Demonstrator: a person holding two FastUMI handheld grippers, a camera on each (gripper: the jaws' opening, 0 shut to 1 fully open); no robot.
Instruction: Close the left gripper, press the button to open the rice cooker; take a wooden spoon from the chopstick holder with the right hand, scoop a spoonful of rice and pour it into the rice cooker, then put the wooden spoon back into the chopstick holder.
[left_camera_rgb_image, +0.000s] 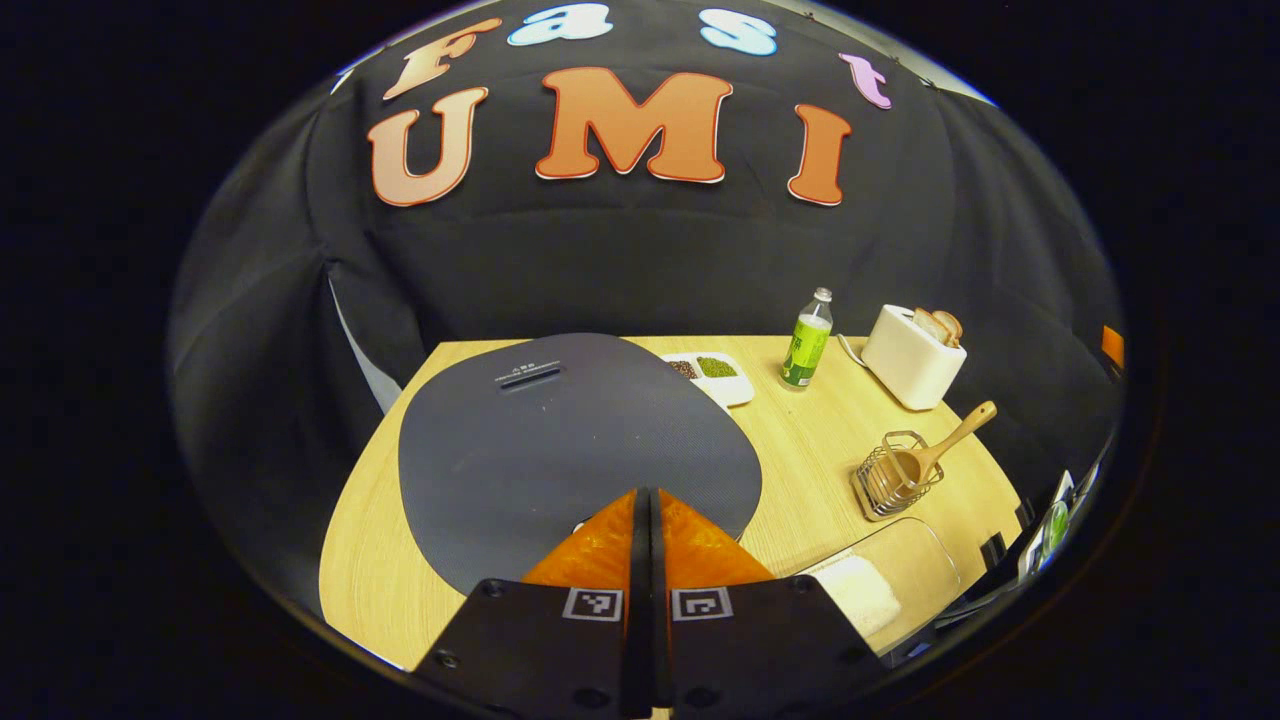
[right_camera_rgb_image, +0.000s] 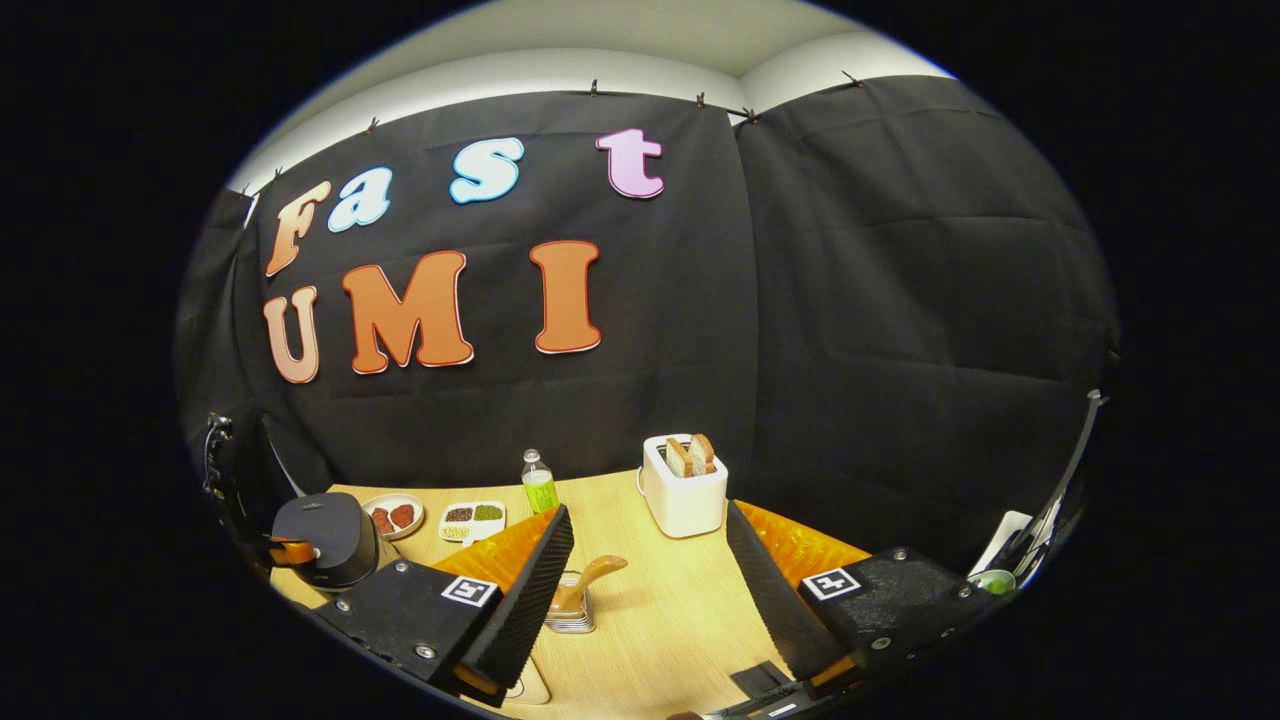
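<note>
Surface: wooden table (right_camera_rgb_image: 660, 610) against black cloth.
Count: one rice cooker (left_camera_rgb_image: 570, 450), lid down; one wooden spoon (left_camera_rgb_image: 935, 450); one toaster (right_camera_rgb_image: 683, 490); one bottle (left_camera_rgb_image: 806, 342).
Left gripper (left_camera_rgb_image: 645, 510): fingers pressed together, over the cooker's lid.
Right gripper (right_camera_rgb_image: 650, 560): fingers spread, above the table near the toaster.
Chopstick holder (left_camera_rgb_image: 893, 475): right of the cooker, one spoon inside.
Toaster: two bread slices.
</note>
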